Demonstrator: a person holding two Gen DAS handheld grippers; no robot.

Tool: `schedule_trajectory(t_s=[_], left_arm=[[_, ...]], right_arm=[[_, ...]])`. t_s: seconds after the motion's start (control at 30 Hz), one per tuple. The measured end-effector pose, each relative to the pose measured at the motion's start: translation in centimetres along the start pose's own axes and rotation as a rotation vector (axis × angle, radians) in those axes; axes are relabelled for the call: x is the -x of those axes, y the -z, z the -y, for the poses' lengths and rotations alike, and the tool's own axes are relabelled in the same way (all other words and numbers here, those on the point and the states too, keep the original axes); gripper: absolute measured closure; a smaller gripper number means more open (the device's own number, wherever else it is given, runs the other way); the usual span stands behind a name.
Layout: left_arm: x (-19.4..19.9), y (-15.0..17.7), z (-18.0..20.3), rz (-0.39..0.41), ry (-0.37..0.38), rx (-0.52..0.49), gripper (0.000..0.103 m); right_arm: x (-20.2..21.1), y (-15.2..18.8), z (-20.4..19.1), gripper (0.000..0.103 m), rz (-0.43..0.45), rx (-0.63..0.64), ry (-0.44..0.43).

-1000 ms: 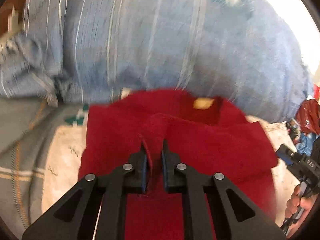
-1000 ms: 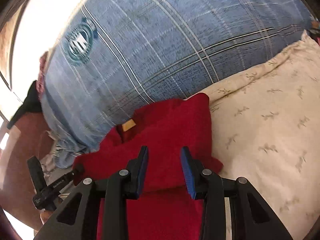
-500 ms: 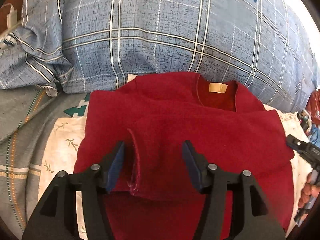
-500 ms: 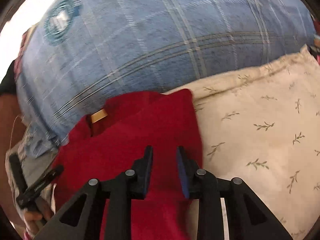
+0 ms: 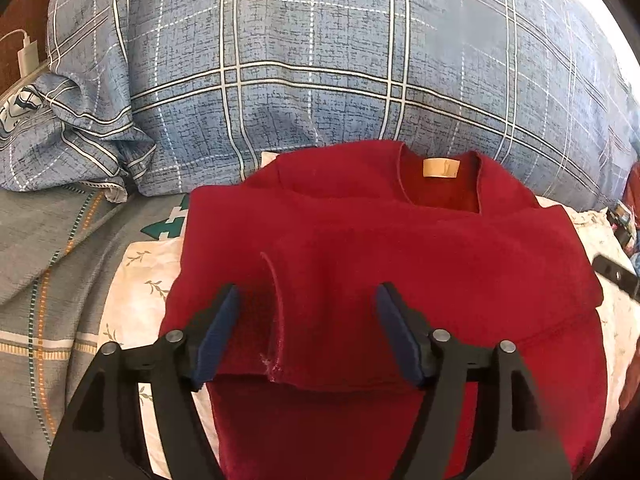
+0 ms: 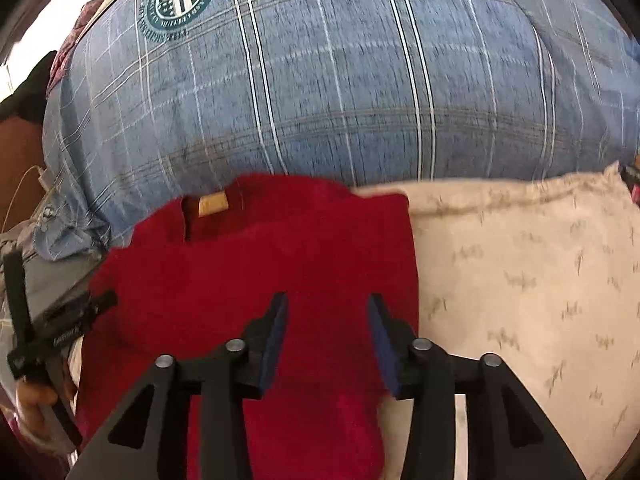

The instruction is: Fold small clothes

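A small red top [image 5: 400,264] lies on a cream leaf-print sheet [image 5: 136,280], its neck with a tan label [image 5: 440,168] at the far side. Both sleeves are folded in across the body. My left gripper [image 5: 308,332] is open and empty above the folded left sleeve, whose cuff edge [image 5: 276,308] stands up between the jaws. In the right wrist view the red top [image 6: 248,272] fills the lower left. My right gripper [image 6: 326,340] is open and empty over its right side, near the straight right edge.
A big blue plaid pillow [image 5: 320,60] lies just behind the top and also shows in the right wrist view [image 6: 340,88]. A grey striped blanket [image 5: 44,248] is at the left. A white charger [image 5: 28,56] sits far left. The cream sheet [image 6: 540,280] spreads right.
My left gripper has let go of the sleeve it held and opened wide. My right gripper closed partway, then opened again, shifting over the top's right side.
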State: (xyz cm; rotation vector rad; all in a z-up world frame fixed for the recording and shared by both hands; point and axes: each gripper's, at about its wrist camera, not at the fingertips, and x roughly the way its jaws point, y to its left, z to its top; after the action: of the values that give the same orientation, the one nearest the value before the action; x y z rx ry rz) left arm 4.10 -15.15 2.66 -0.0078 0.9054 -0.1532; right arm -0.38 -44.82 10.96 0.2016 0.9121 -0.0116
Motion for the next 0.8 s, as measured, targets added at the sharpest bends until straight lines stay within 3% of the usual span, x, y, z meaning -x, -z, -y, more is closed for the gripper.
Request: schedule_trajectory(t_s=[0.13, 0.37, 0.6, 0.8], left_arm=[[-0.8, -0.2, 0.0, -0.009, -0.013, -0.001, 0.032], [-1.6, -0.7, 0.2, -0.007, -0.028, -0.011, 0.028], [-1.5, -1.1, 0.2, -0.003, -0.035, -0.014, 0.025], [-1.7, -0.9, 0.2, 0.007, -0.031, -0.01, 0.024]], right_arm=[[-2.6, -2.4, 0.1, 0.059, 0.009, -0.044, 0.003], [-8.6, -3.7, 1.5, 0.062, -0.035, -0.052, 0.1], [-6.9, -3.7, 2.1, 0.059, -0.016, -0.082, 0.115], [-2.3, -0.5, 1.5, 0.059, -0.011, -0.029, 0.07]])
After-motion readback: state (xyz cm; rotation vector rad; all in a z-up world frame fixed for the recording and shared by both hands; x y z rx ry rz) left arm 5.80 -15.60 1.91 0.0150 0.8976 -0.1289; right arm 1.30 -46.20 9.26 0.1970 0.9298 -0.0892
